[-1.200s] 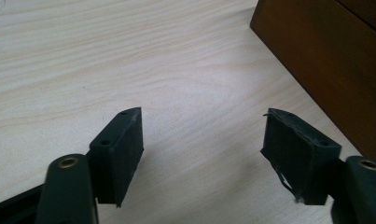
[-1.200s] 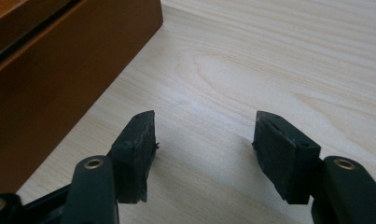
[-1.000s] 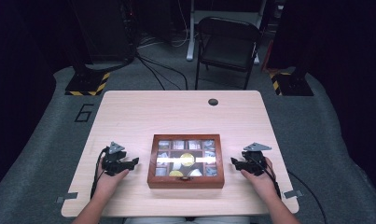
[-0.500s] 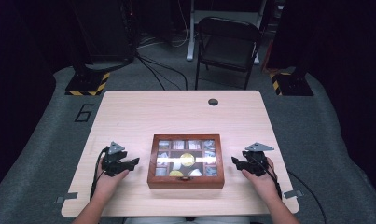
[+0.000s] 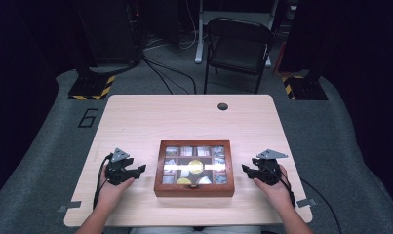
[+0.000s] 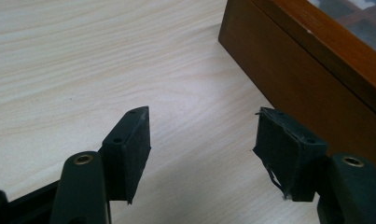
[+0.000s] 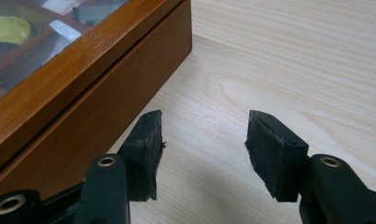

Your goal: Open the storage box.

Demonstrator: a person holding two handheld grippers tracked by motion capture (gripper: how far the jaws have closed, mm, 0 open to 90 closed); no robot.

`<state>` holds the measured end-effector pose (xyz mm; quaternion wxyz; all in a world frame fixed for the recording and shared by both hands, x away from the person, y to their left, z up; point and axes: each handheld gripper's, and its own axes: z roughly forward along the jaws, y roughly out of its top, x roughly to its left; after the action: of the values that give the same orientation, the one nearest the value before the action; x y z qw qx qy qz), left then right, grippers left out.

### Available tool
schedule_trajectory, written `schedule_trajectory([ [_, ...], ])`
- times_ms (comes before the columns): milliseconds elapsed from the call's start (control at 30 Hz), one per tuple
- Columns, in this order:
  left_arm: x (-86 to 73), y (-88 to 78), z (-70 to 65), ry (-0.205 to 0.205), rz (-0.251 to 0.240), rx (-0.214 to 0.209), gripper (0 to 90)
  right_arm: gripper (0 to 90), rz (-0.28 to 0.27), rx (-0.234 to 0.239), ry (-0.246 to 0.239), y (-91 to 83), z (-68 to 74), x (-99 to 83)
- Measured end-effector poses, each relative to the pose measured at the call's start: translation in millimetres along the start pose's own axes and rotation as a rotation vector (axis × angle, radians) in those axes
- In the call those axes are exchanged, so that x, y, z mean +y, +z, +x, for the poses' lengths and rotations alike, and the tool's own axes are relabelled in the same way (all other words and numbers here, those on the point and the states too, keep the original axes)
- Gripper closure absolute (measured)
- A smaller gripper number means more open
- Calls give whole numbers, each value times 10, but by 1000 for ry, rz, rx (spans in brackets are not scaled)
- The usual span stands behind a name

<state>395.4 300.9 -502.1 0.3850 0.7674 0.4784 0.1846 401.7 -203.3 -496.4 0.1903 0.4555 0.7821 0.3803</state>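
Glass-lidded brown wooden compartment box (image 5: 194,190) sits between left gripper (image 5: 139,169) and right gripper (image 5: 245,168), just beyond both, whose empty jaws, gaping, have just been closing; narrowed too far, they would probably bump its walls rather than straddle them

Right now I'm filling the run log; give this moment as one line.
left tool: jaws closing, empty, left of box | right tool: jaws closing, empty, right of box | wooden box: lid shut, untouched
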Motion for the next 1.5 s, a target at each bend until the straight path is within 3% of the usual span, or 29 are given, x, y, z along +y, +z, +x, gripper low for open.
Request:
schedule_trajectory([
  [333,28,-74,-105,18,-7,-30,363,421,-58,35,44,-146,-58,4],
  [567,41,-102,-148,30,-10,-44,369,406,-82,37,2,-256,-7,37],
  [933,46,-153,-162,13,-16,-56,365,386,-120,71,-40,-363,26,46],
  [1100,60,-184,-182,12,-16,-59,359,363,-43,108,-30,-382,67,7],
  [1367,76,-245,-223,13,-26,-77,354,214,-52,130,-59,-445,137,28],
  [1500,85,-263,-253,16,-31,-86,354,236,-49,147,-69,-443,163,40],
])
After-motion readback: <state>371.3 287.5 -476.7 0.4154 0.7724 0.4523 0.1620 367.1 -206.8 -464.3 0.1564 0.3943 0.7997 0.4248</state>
